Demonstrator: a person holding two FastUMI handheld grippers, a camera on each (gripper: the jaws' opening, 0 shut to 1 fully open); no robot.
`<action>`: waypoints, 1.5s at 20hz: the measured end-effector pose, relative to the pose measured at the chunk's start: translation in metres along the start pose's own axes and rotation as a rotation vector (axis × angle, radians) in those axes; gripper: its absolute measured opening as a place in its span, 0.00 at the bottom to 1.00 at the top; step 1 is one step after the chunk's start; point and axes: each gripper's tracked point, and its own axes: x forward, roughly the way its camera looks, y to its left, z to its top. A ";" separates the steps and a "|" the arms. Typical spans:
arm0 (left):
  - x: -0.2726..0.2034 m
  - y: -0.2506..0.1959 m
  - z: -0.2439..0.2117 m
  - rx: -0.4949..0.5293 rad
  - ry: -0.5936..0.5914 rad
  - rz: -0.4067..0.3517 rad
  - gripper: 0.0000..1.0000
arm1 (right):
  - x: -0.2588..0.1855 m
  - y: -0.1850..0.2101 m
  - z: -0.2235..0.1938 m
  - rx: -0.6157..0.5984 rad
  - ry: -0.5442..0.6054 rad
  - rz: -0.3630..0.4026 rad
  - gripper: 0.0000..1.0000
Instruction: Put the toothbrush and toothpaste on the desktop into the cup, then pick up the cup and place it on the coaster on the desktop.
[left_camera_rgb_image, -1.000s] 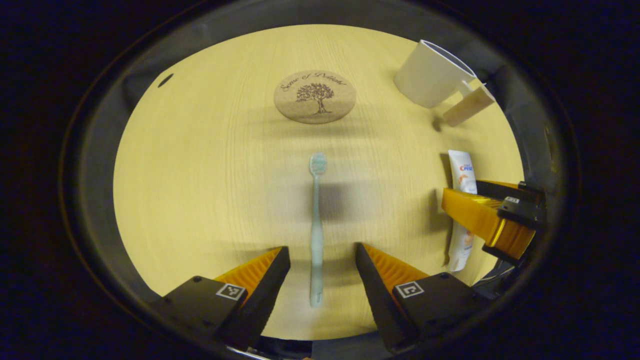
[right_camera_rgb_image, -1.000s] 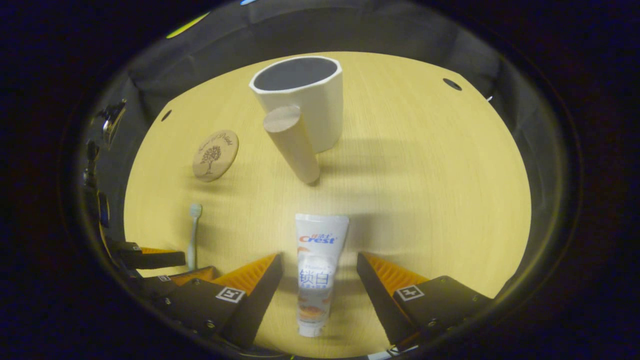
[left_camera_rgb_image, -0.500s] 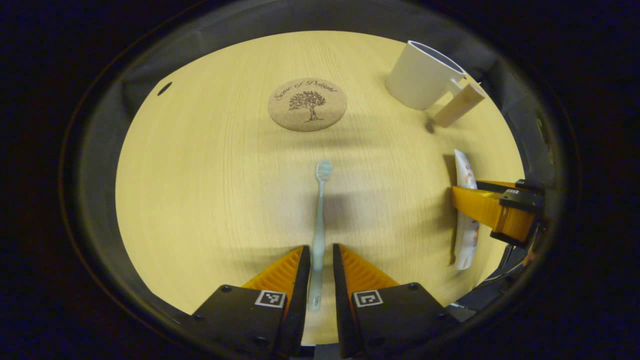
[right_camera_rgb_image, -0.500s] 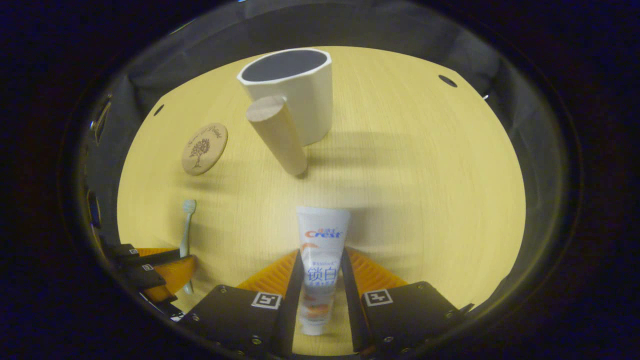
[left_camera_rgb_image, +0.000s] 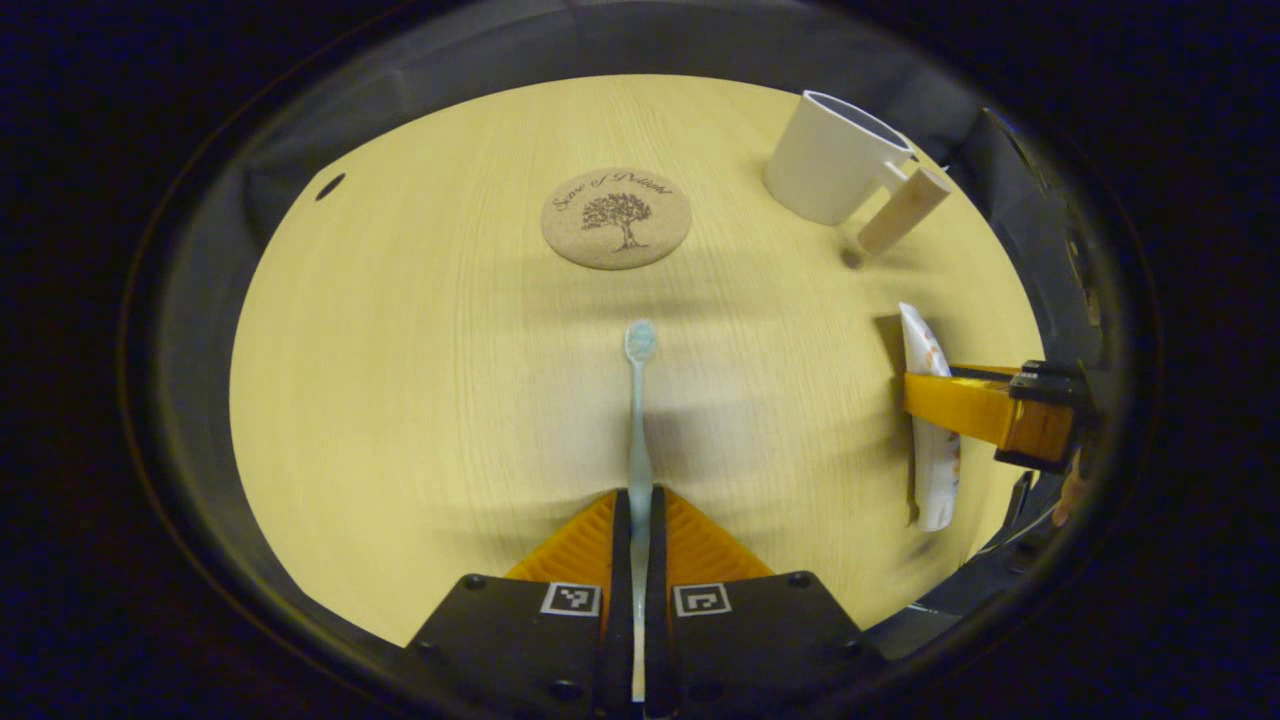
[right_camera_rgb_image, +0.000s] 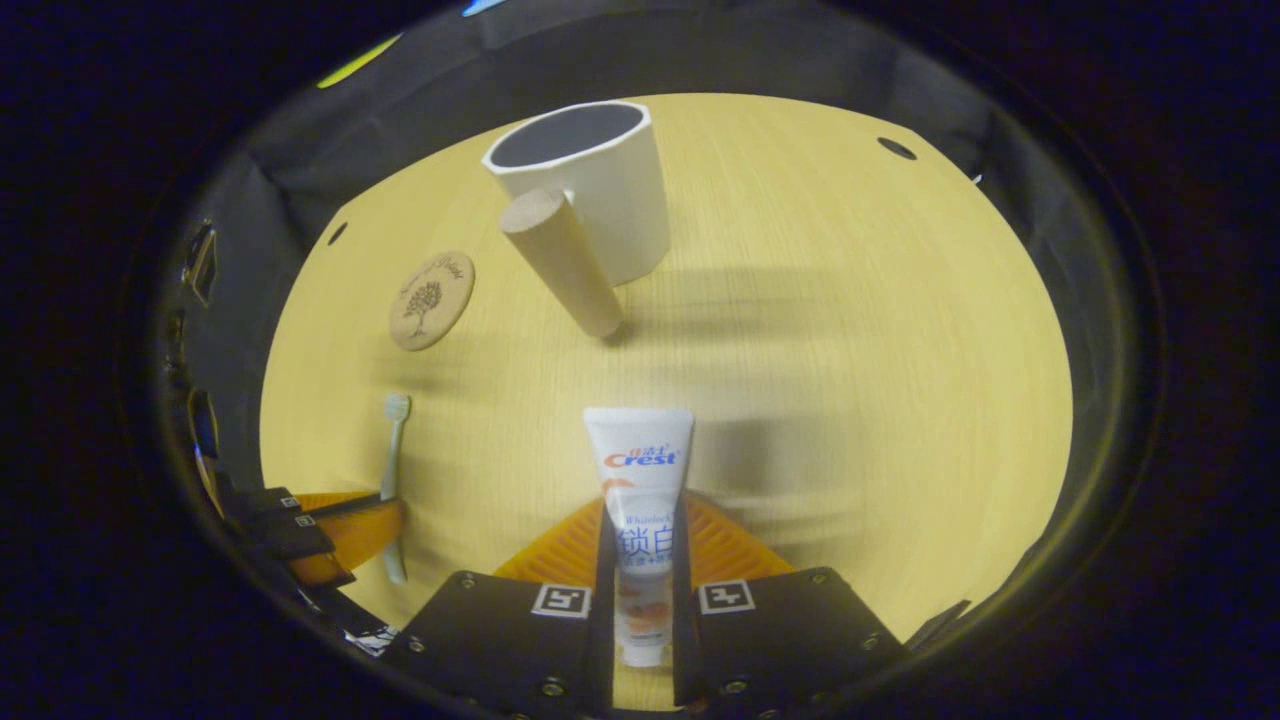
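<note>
Cork coaster (left_camera_rgb_image: 616, 218), wood-grain desktop (left_camera_rgb_image: 400, 380)

The left gripper (left_camera_rgb_image: 636, 500) sits low over the tabletop (left_camera_rgb_image: 400, 380), its fingers (left_camera_rgb_image: 575, 540) pressed together on the toothbrush (left_camera_rgb_image: 638, 420) handle. The right gripper (right_camera_rgb_image: 643, 520) is equally low, both fingers (right_camera_rgb_image: 725, 545) clamped against the sides of the toothpaste (right_camera_rgb_image: 640, 500) tube.

Toothbrush (left_camera_rgb_image: 638, 420), toothpaste (right_camera_rgb_image: 640, 500) flat on desk; cup (right_camera_rgb_image: 600, 190) upright nr coaster (right_camera_rgb_image: 431, 300).
</note>
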 end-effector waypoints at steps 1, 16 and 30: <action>-0.002 0.000 -0.001 -0.012 -0.008 -0.006 0.13 | -0.003 -0.001 -0.002 0.004 -0.010 0.009 0.24; -0.046 0.015 0.012 -0.085 -0.267 -0.036 0.12 | -0.066 0.030 0.014 -0.055 -0.312 0.098 0.24; -0.089 0.017 0.090 0.017 -0.623 -0.118 0.12 | -0.127 0.060 0.088 0.005 -0.693 0.062 0.24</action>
